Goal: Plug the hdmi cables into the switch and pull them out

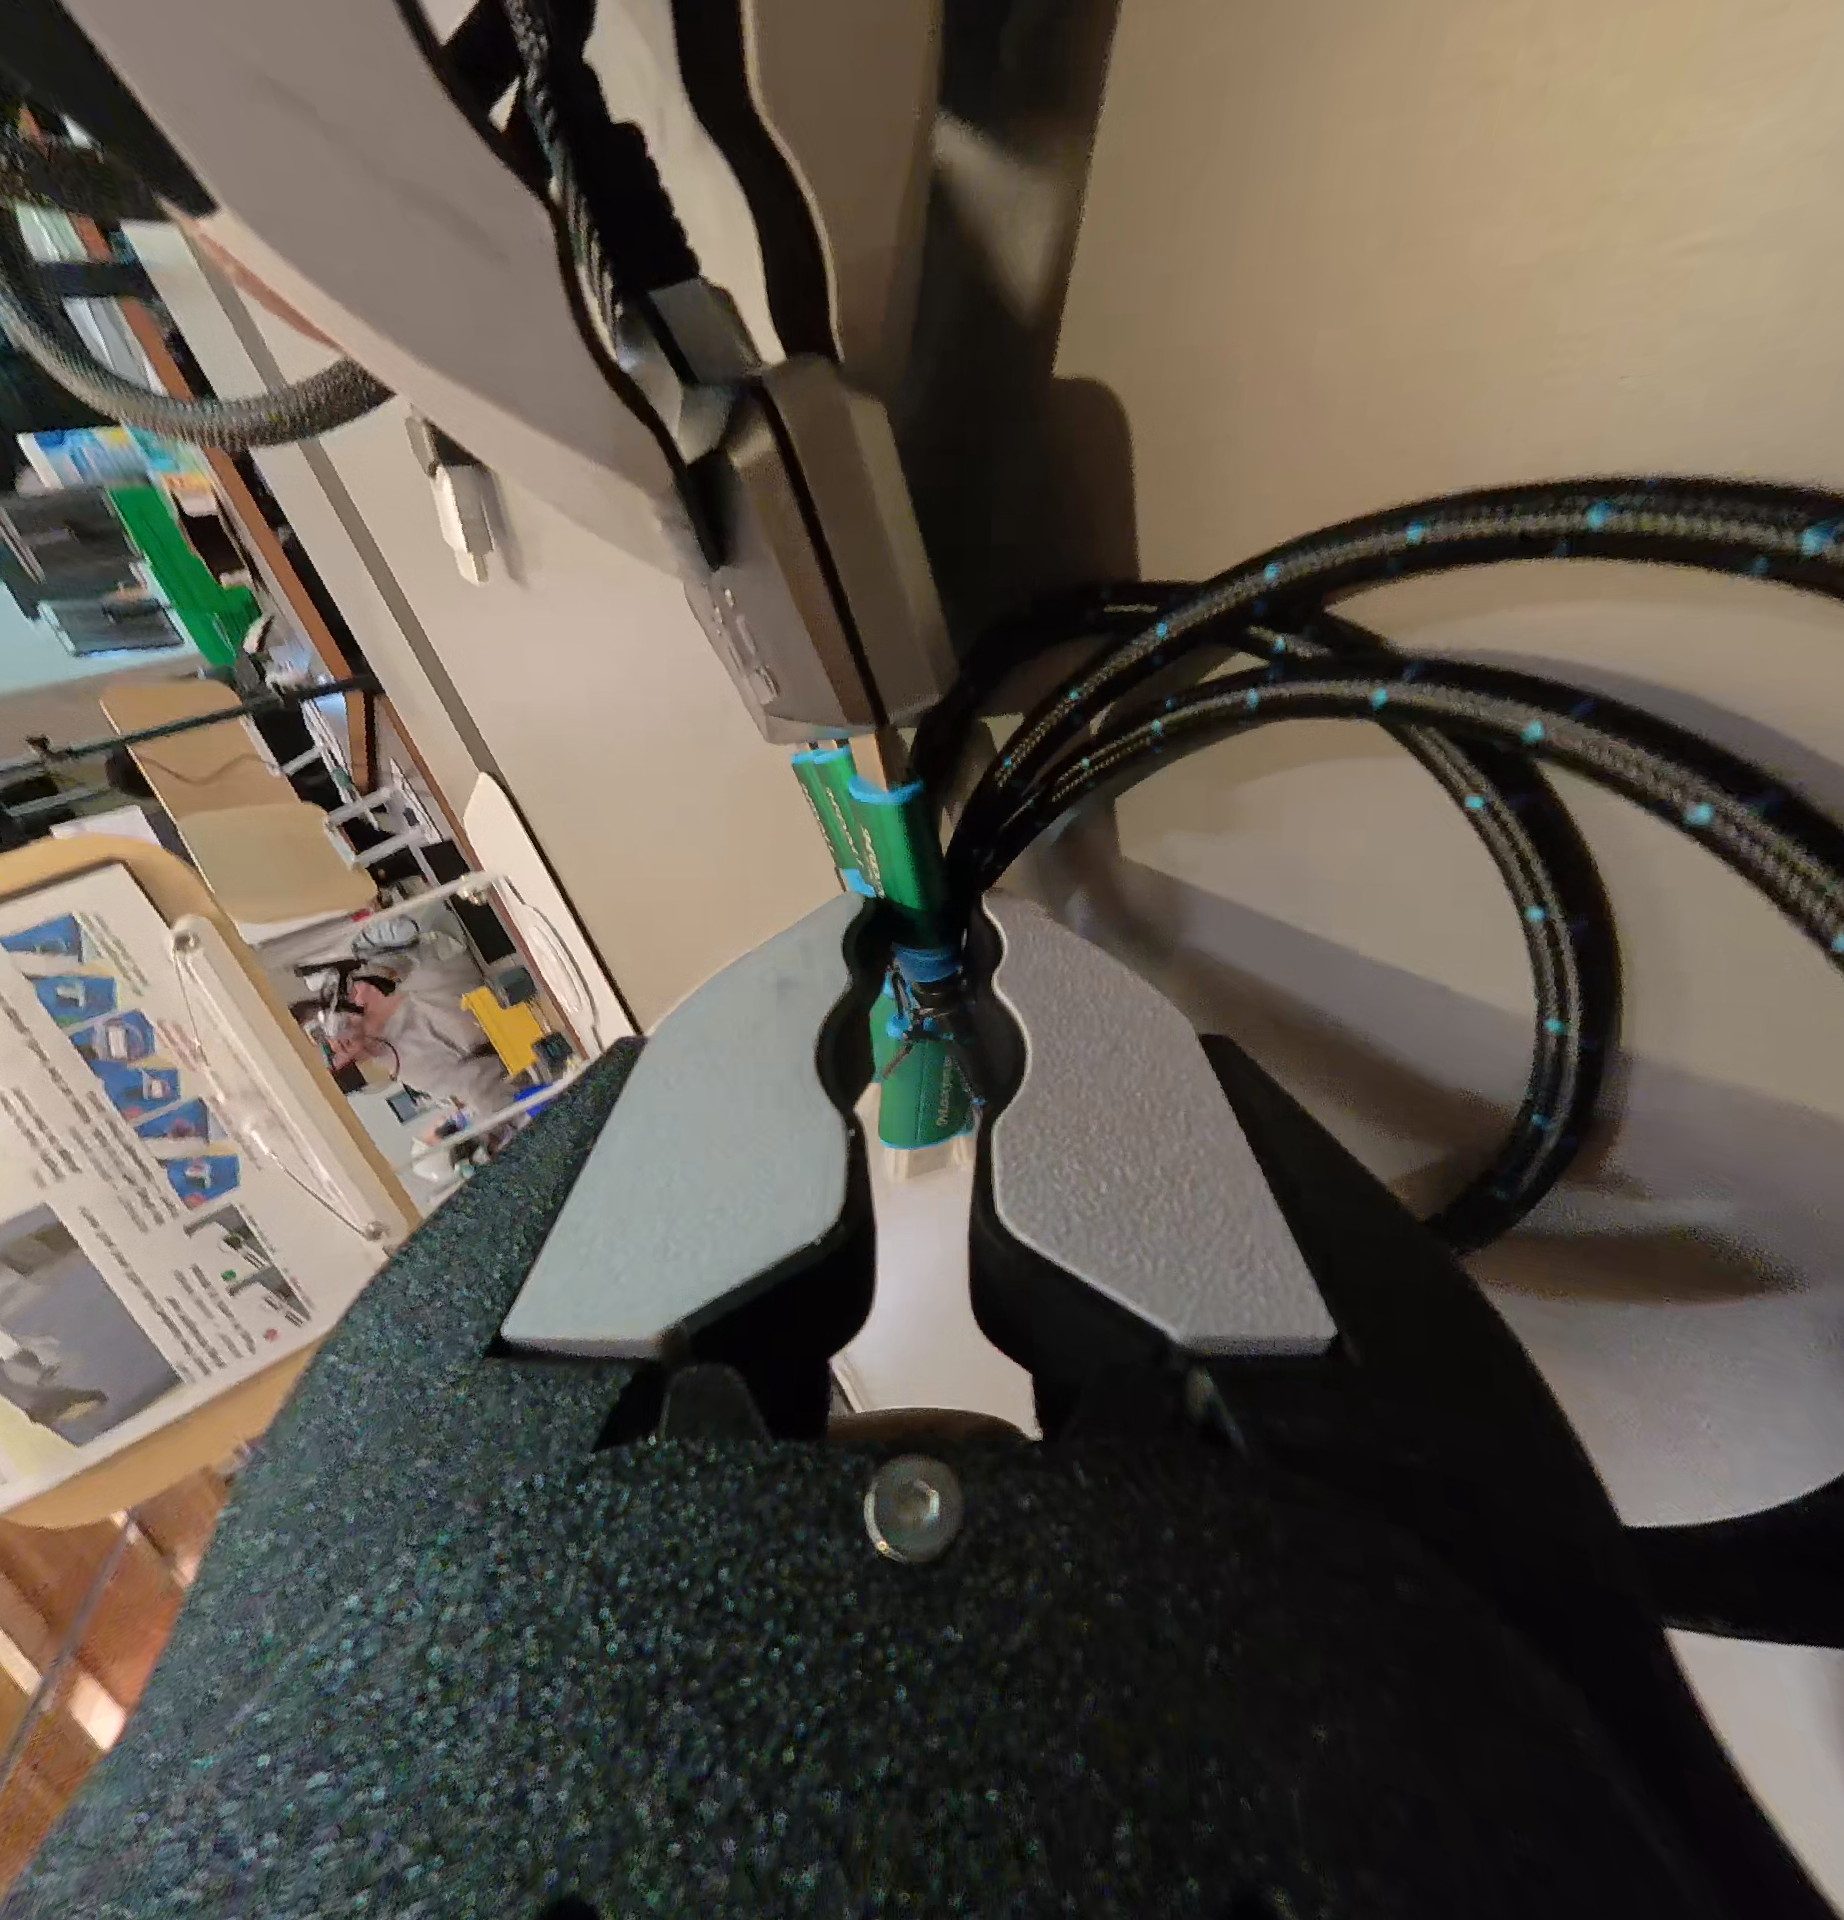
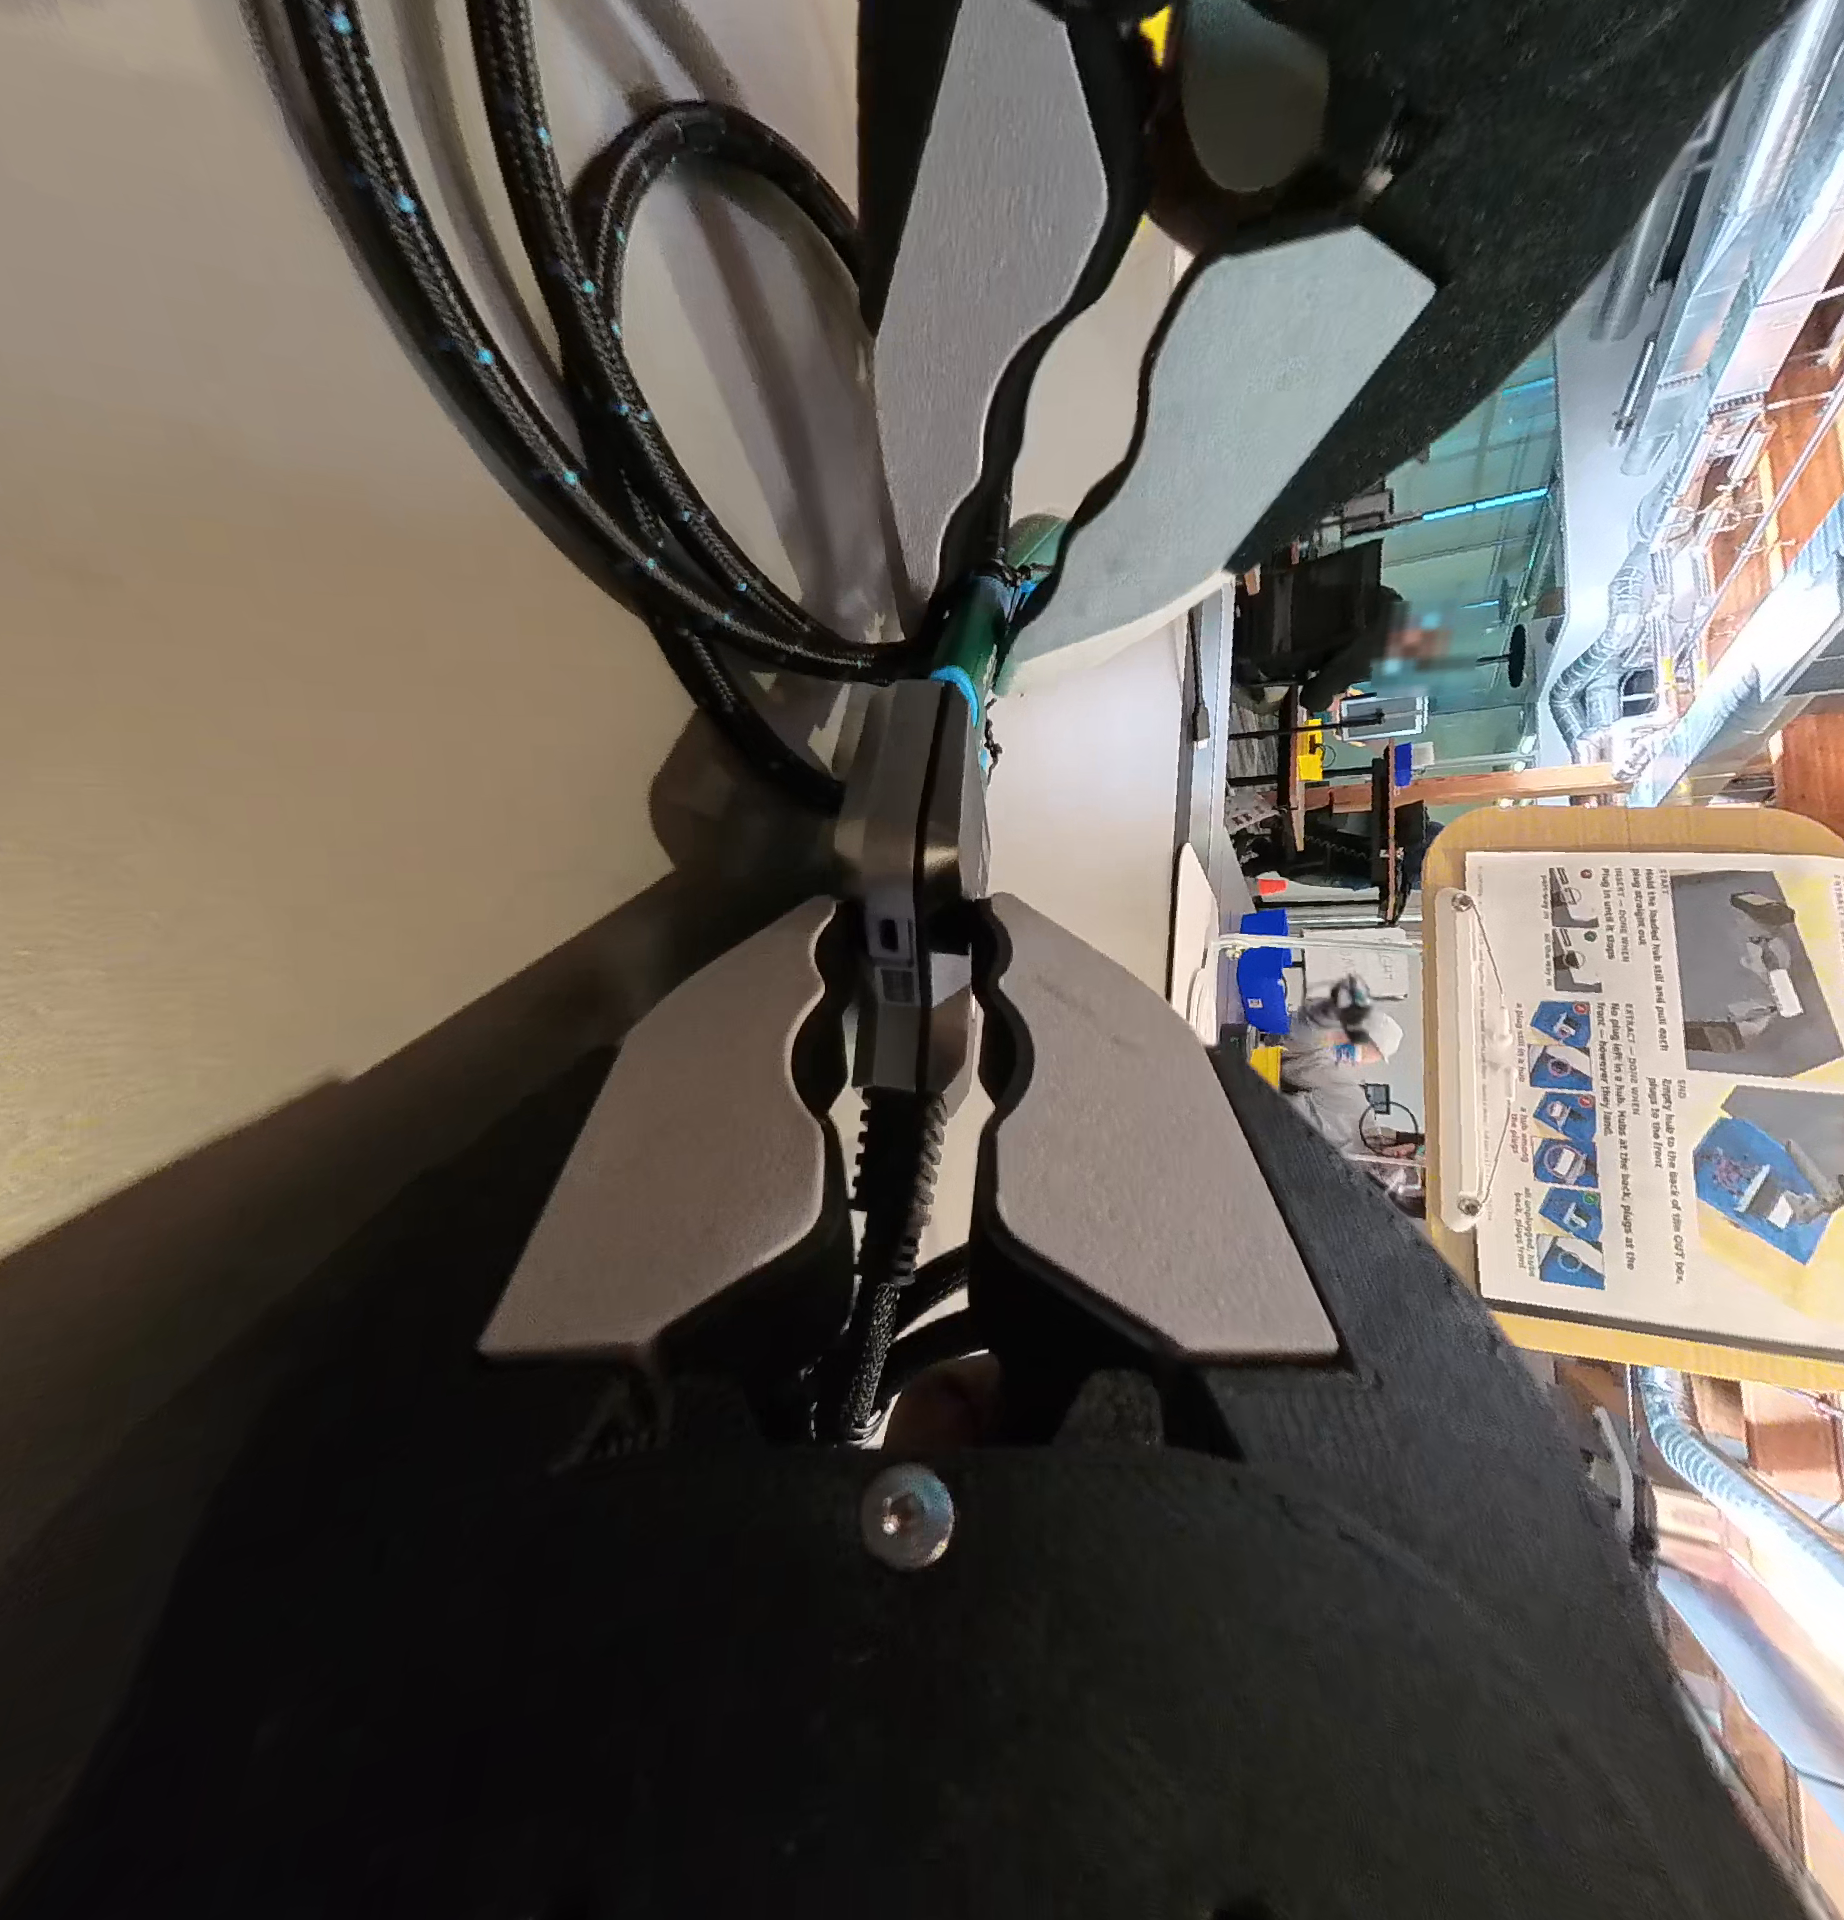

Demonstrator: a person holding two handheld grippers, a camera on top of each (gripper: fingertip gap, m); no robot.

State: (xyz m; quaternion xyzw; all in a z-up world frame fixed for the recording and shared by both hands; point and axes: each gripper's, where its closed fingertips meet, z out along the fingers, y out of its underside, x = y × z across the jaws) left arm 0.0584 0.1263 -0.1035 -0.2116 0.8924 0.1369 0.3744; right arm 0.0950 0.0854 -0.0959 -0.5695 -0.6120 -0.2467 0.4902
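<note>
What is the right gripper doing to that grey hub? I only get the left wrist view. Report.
Observer: The right gripper has both fingers clamped on the grey hub, near its cable end.
Operator: Tell me where the hub's cable goes.
Observer: The hub's cable, black and braided, runs back between the right fingers toward the gripper body.
Operator: Check my left grip from that side.
Observer: The left gripper pinches the green plug just beyond the hub's far end.
</note>
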